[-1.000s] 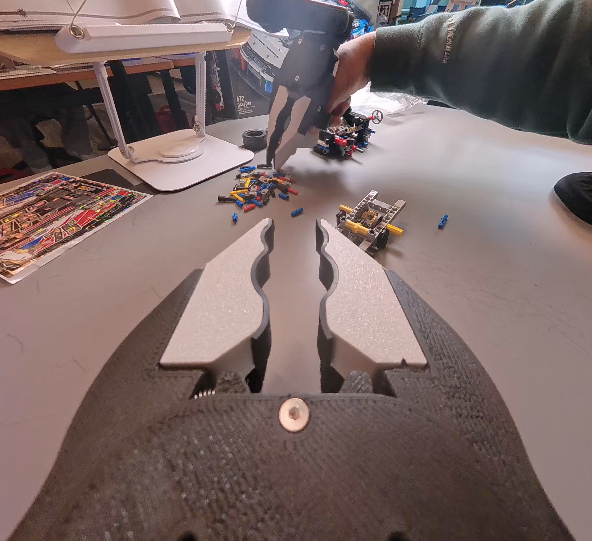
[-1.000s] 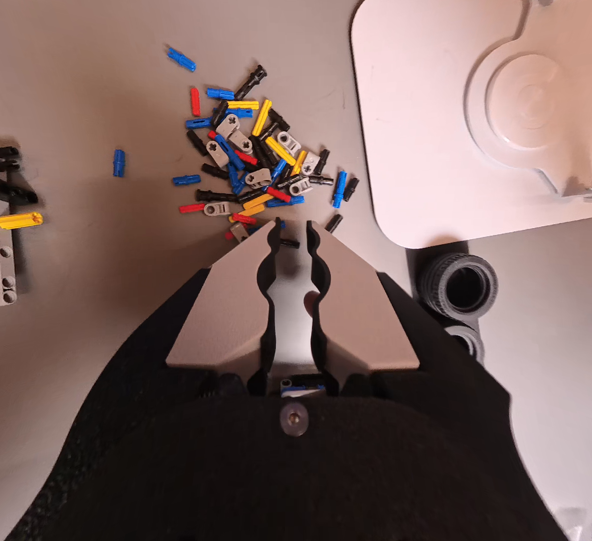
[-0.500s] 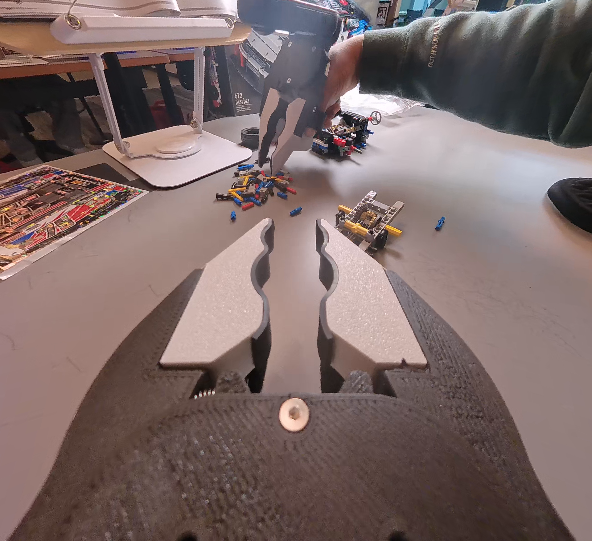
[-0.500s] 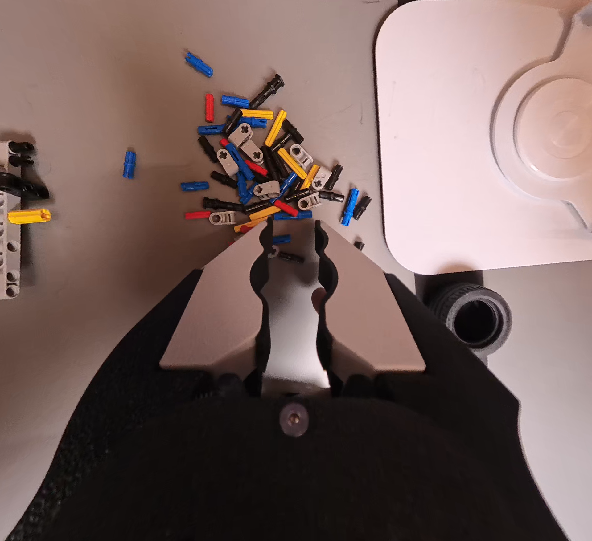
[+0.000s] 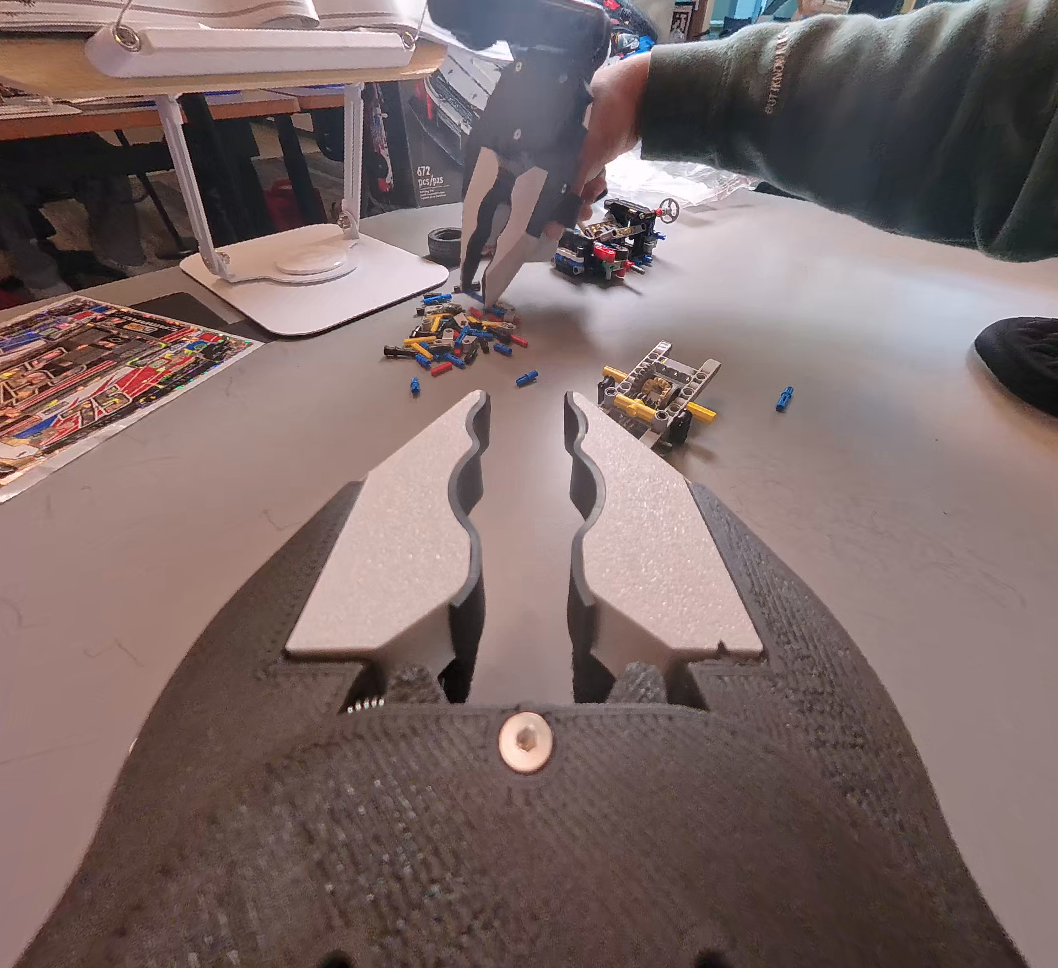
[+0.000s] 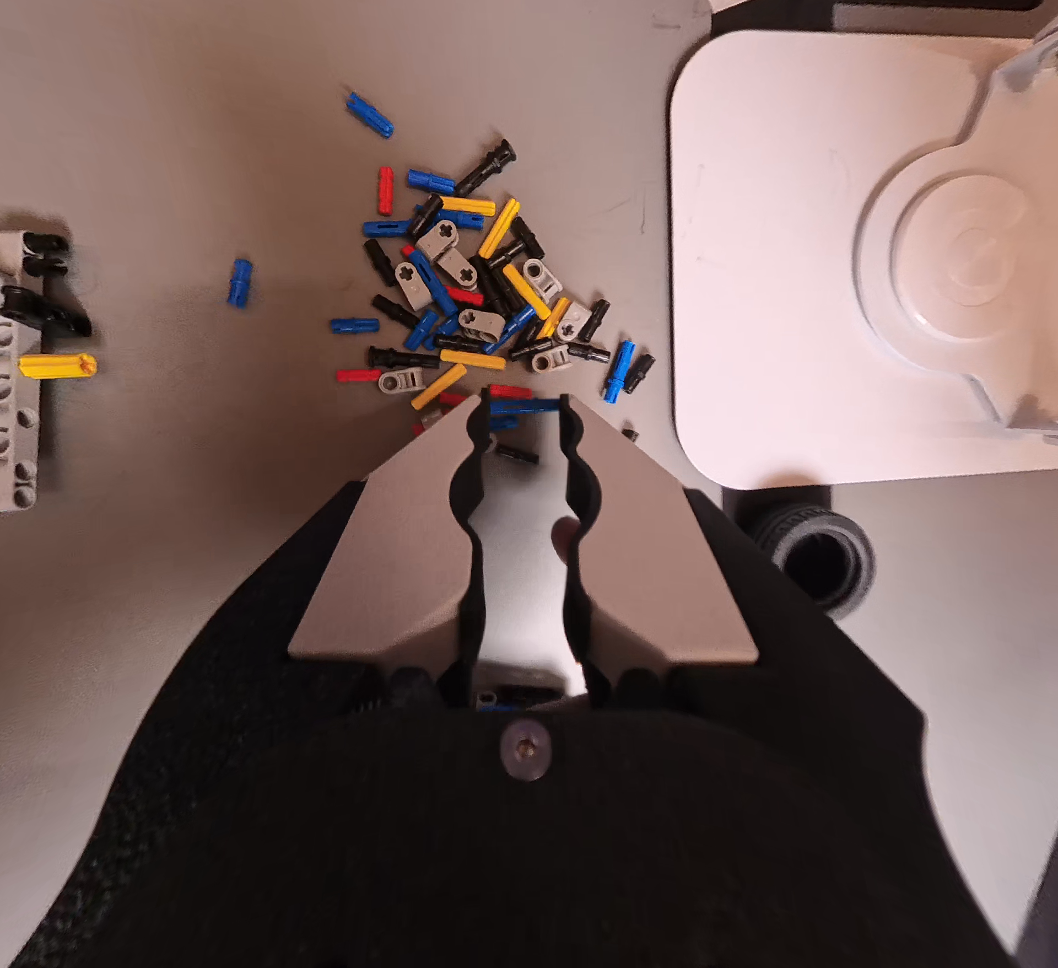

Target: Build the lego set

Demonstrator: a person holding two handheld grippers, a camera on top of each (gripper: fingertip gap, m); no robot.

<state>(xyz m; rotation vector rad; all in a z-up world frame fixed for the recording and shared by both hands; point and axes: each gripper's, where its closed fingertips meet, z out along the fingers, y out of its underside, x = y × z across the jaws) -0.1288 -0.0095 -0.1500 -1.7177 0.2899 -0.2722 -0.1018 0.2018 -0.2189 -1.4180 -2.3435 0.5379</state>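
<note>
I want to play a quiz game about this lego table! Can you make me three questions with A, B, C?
1. Where is the tyre?
A. On the pin pile
B. Beside the white stand
C. In a gripper

2. What colour is the axle sticking out of the grey frame?
A. Red
B. Green
C. Yellow

3. How is the left gripper?
A. Open and empty
B. Shut on a pin
C. Shut on the tyre

Answers:
1 B: the tyre lies on the table by the stand's corner.
2 C: the axle is bright yellow.
3 A: its jaws stand apart with only table between them.
</note>
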